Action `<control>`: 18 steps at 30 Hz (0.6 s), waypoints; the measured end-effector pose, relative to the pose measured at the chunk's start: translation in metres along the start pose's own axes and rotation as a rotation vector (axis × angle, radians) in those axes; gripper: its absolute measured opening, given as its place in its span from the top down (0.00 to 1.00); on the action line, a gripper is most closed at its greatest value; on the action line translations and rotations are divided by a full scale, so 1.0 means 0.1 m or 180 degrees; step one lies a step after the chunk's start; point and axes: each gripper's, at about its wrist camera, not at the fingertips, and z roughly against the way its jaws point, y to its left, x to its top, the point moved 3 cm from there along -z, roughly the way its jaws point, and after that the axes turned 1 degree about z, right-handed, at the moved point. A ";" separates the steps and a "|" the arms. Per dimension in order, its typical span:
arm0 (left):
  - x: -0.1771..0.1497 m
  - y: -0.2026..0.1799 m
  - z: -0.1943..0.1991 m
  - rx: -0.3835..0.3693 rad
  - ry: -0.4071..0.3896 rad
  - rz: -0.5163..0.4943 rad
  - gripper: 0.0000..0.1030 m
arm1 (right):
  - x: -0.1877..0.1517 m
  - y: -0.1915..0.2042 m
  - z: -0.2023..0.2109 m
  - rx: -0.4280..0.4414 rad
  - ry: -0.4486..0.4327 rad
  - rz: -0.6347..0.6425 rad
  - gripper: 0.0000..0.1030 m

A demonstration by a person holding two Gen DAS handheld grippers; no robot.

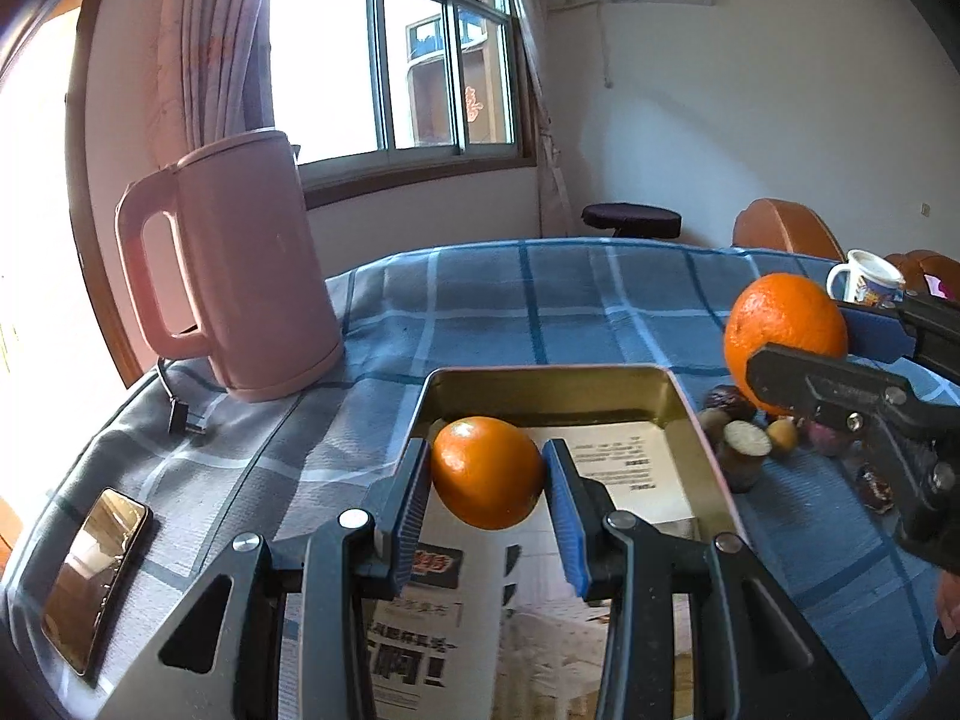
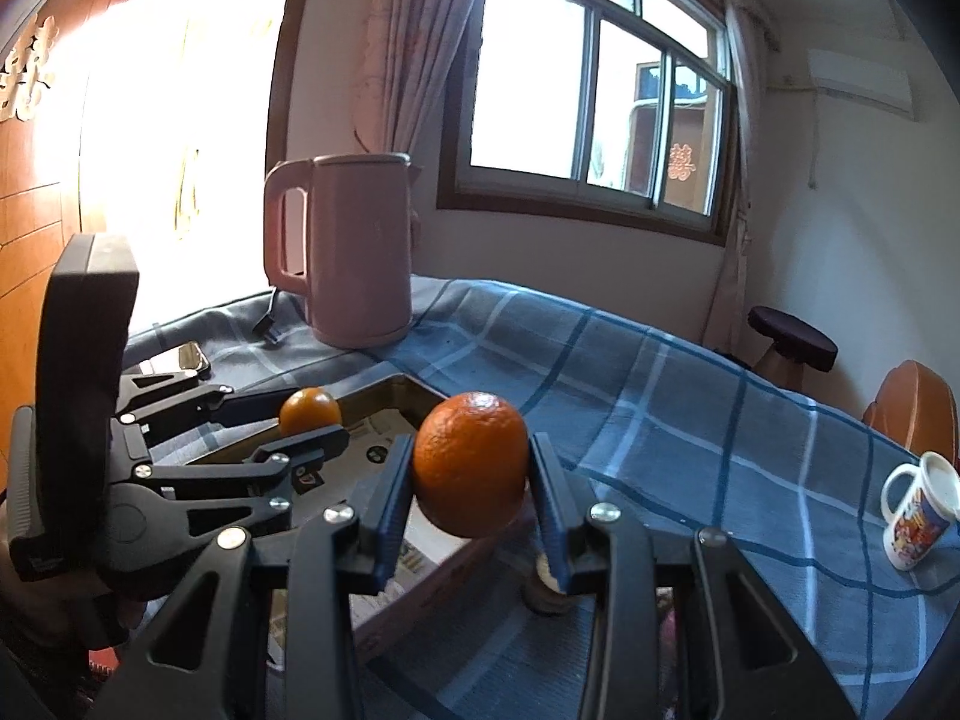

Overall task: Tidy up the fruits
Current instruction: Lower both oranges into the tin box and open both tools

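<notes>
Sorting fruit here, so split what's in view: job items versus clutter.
Job: orange in left gripper; orange in right gripper; metal tray; small fruits beside it.
Clutter: pink kettle, phone, mug.

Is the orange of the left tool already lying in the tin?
No. The orange hangs above the tin, clamped in the left tool.

Two oranges [image 1: 486, 471] [image 2: 471, 471] held above gold tin [image 1: 702, 456]

Window [image 1: 390, 60]: upper centre, bright daylight
Curtain [image 1: 210, 42]: upper left, pale
Wall [image 1: 750, 120]: white, right
Stool [image 1: 630, 221]: dark, centre right
Door [image 2: 36, 198]: wooden, left
</notes>
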 end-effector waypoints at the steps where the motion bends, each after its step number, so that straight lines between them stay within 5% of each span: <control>1: 0.00 0.02 -0.02 0.0008 0.0017 0.0002 0.61 | 0.01 0.02 -0.03 0.0015 0.0015 0.0010 0.61; 18: 0.00 0.21 -0.27 0.0071 0.0253 0.0012 0.61 | -0.07 0.22 -0.55 0.0112 0.0419 0.0070 0.61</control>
